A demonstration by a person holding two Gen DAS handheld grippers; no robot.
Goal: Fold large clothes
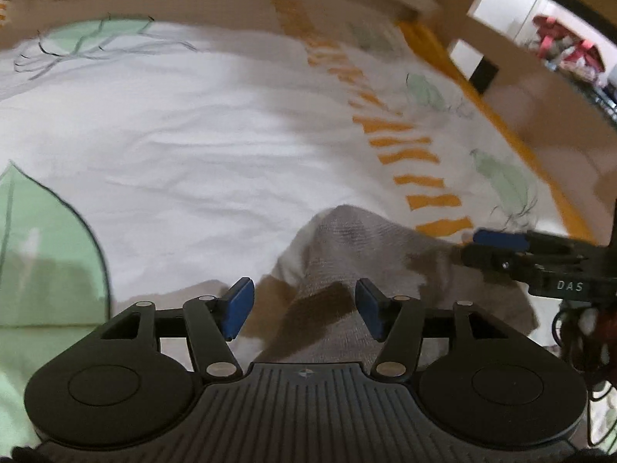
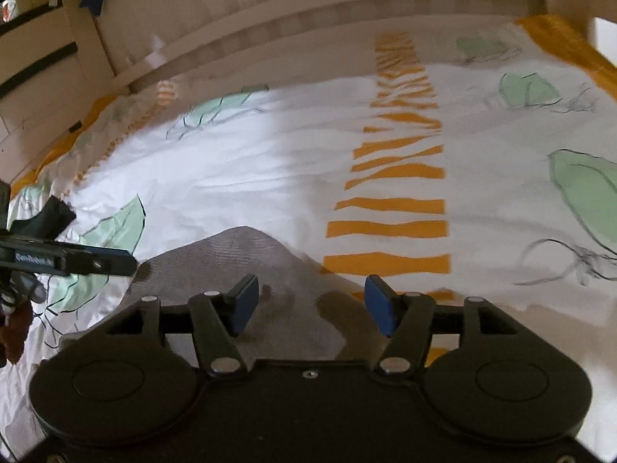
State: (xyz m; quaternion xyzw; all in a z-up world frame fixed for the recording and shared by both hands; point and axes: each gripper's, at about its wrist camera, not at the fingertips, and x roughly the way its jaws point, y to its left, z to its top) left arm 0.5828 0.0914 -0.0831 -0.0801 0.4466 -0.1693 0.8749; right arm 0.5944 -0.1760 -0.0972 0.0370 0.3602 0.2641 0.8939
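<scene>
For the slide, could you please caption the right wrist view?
Open right gripper above a grey knitted garment on a white leaf-printed bedspread, left gripper alongside.

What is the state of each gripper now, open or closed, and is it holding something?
Left gripper: open, holding nothing; the grey garment lies between its jaws.
Right gripper: open, holding nothing, above the same garment.

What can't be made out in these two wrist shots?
- Grey knit garment: near part hidden under the left gripper body, left wrist view; its type is unclear.
- Same garment, right wrist view: lower part covered by the right gripper.
- Red clutter beyond the bed: blurred, tiny.
</scene>
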